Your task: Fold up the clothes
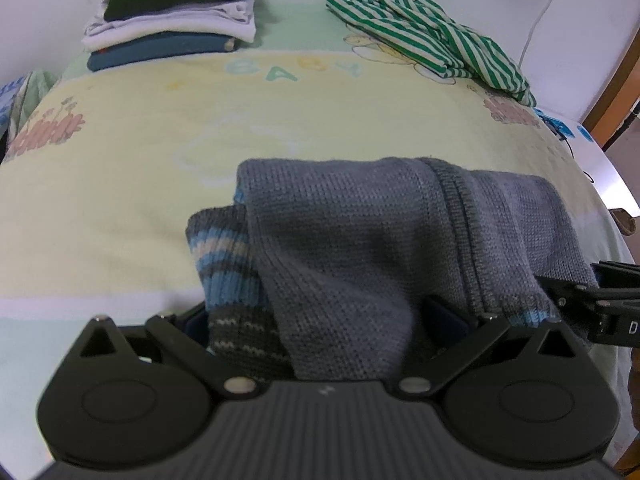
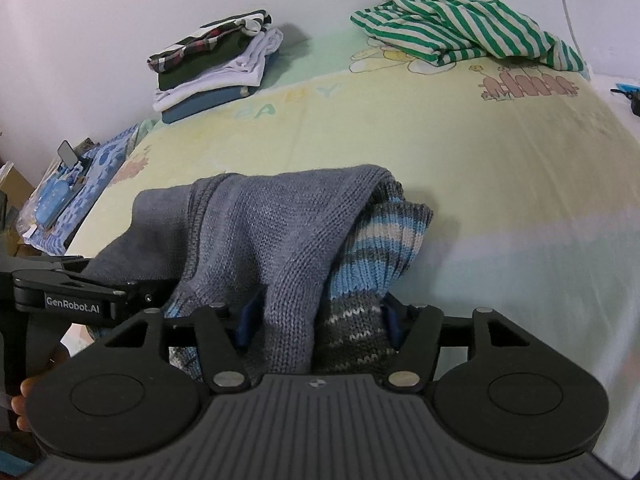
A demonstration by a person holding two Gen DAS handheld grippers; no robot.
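Crosswise, grey sweater [image 1: 352, 232], cuffs nearest

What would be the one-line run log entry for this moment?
left gripper: shut on grey sweater | right gripper: shut on grey sweater | folded stack: far left | striped garment: unfolded, far right

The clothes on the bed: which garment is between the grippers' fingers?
The grey knit sweater with blue-striped cuffs, nearest the cameras. The green-striped garment lies crumpled far behind, and the folded stack sits by the wall.
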